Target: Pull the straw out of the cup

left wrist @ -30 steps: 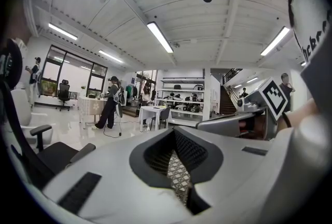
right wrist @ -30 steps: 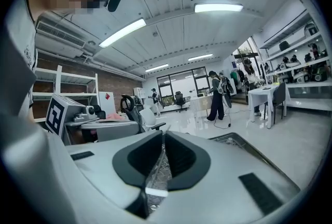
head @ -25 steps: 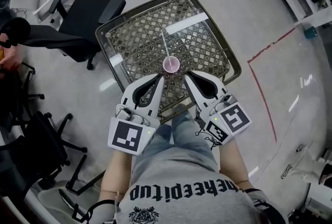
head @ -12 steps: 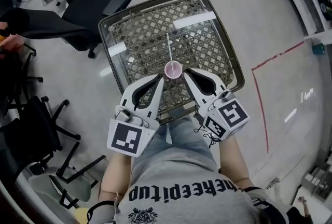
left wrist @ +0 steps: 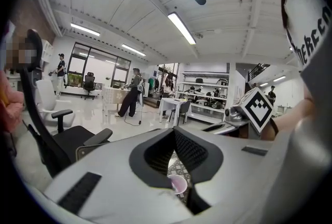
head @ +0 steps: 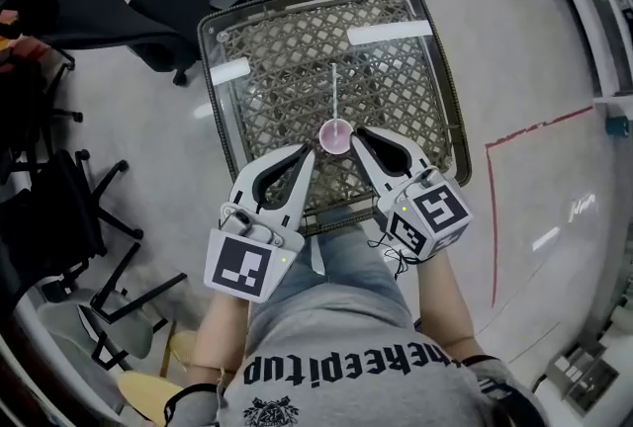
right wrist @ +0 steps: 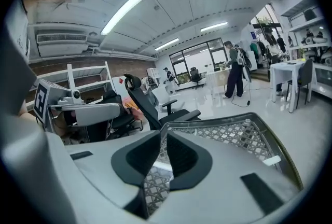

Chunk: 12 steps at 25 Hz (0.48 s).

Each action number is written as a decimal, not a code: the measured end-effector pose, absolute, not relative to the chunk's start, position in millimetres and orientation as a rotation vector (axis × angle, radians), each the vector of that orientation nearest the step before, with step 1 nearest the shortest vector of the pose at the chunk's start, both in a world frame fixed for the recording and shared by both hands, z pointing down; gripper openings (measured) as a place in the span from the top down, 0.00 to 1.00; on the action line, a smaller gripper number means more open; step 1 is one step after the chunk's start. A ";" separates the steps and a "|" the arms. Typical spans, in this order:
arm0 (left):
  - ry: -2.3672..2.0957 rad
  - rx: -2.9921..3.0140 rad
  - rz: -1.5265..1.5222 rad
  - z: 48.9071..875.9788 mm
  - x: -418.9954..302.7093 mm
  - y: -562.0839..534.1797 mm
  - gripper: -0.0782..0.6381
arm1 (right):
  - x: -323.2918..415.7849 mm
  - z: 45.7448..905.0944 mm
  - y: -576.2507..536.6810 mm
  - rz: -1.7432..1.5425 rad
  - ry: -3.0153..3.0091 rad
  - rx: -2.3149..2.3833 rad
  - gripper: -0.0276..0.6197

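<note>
Head view, nearest you: your shirt (head: pixel 346 366) reads "hekeepitup", your left gripper (head: pixel 309 151) is clenched empty, your right gripper (head: pixel 359 133) has just been opening its jaws on nothing, and between their tips a pink cup (head: pixel 335 135) with a thin white straw (head: pixel 333 89) stands on the lattice table (head: pixel 257 49).

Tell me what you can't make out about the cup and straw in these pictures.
- Straw, left gripper view: hidden behind the left tongs; only part of the cup shows through the opening between their jaws.
- Cup's contents, head view: too small to tell.
- Straw's lower end, head view: hidden inside the cup.
</note>
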<state>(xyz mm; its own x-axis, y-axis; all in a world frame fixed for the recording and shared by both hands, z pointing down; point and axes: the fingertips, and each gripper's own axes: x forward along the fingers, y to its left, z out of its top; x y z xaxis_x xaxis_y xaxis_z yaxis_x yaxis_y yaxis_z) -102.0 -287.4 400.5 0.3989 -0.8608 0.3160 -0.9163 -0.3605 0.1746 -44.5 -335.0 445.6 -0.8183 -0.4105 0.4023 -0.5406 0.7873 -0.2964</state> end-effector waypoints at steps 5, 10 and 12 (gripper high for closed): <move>-1.587 2.286 0.241 408.8 -104.9 -291.0 0.85 | -49.1 464.3 -341.5 0.595 -2.633 0.650 0.85; -1.630 2.234 0.246 418.0 -106.3 -290.5 0.85 | -52.6 484.3 -349.0 0.629 -2.609 0.585 0.83; -1.651 2.207 0.253 421.5 -107.4 -290.7 0.85 | -53.9 492.6 -352.8 0.638 -2.597 0.557 0.83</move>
